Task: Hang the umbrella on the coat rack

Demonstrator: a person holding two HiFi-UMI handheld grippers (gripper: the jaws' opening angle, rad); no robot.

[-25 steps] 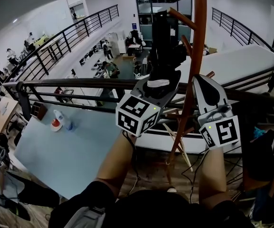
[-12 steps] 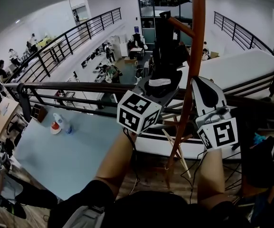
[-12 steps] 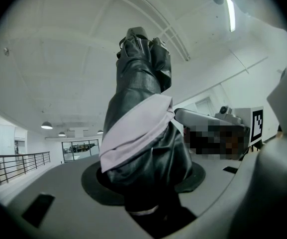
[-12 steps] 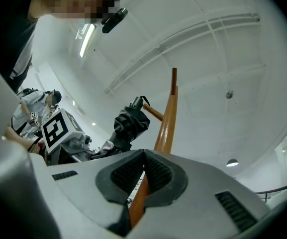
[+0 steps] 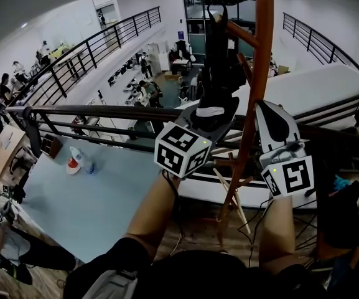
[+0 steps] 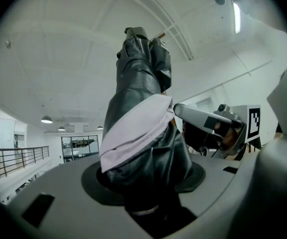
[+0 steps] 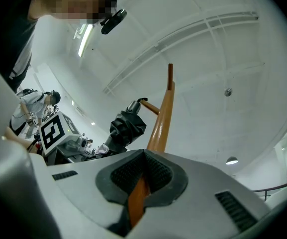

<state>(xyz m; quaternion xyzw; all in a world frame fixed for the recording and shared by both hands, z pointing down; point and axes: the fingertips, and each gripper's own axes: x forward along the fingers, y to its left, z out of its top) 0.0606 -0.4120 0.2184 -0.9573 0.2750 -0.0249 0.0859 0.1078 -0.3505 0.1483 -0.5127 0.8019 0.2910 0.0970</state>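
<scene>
Left gripper view shows my left hand-held gripper (image 6: 145, 185) clamped on the folded black umbrella (image 6: 138, 83), upright just beside the coat rack (image 5: 257, 73), whose orange pole (image 7: 159, 121) my right hand-held gripper (image 7: 138, 193) grips.

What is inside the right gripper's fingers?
The coat rack's orange pole, clamped between the fingers of the right gripper. It rises out above them; the stretch inside the grip is mostly covered.

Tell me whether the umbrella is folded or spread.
Folded. The black umbrella is bundled narrow, canopy gathered under a pale band, standing upright in the left tool.
</scene>
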